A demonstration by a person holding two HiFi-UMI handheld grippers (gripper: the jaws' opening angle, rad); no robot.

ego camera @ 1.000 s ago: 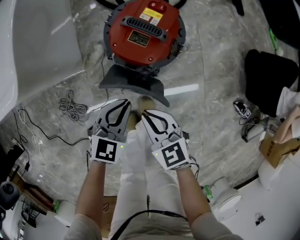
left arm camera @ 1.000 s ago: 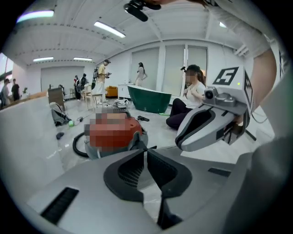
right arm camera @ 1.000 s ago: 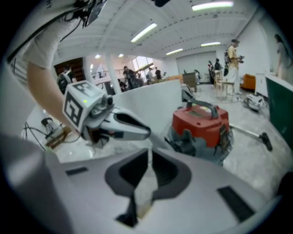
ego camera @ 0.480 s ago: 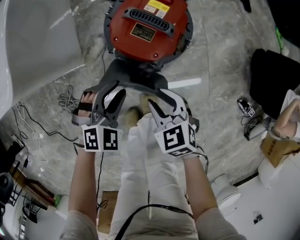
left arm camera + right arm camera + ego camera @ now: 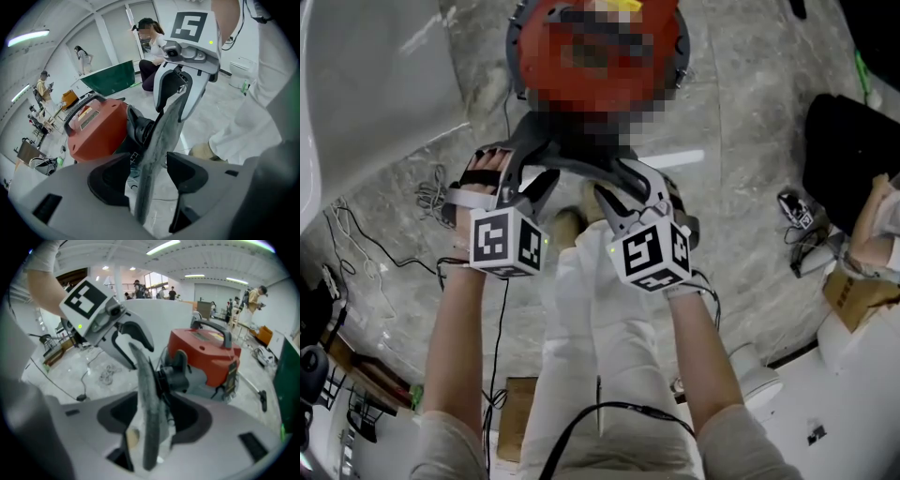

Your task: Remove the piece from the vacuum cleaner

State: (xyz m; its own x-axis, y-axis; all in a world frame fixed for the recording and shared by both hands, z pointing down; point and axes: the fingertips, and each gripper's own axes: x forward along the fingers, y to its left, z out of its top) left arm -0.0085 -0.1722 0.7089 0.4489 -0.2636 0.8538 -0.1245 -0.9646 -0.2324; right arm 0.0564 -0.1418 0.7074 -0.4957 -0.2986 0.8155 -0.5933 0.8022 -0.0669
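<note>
Grasp step: left gripper [image 5: 528, 180] and right gripper [image 5: 625, 190] straddle the grey nozzle piece [image 5: 572, 155], mounted on the red vacuum cleaner [image 5: 531, 54]. Both jaws are opening, unclamped. Next: close, then pull it free

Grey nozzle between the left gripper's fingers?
Yes, the grey nozzle stands edge-on between the opening fingers of the left gripper.
</note>
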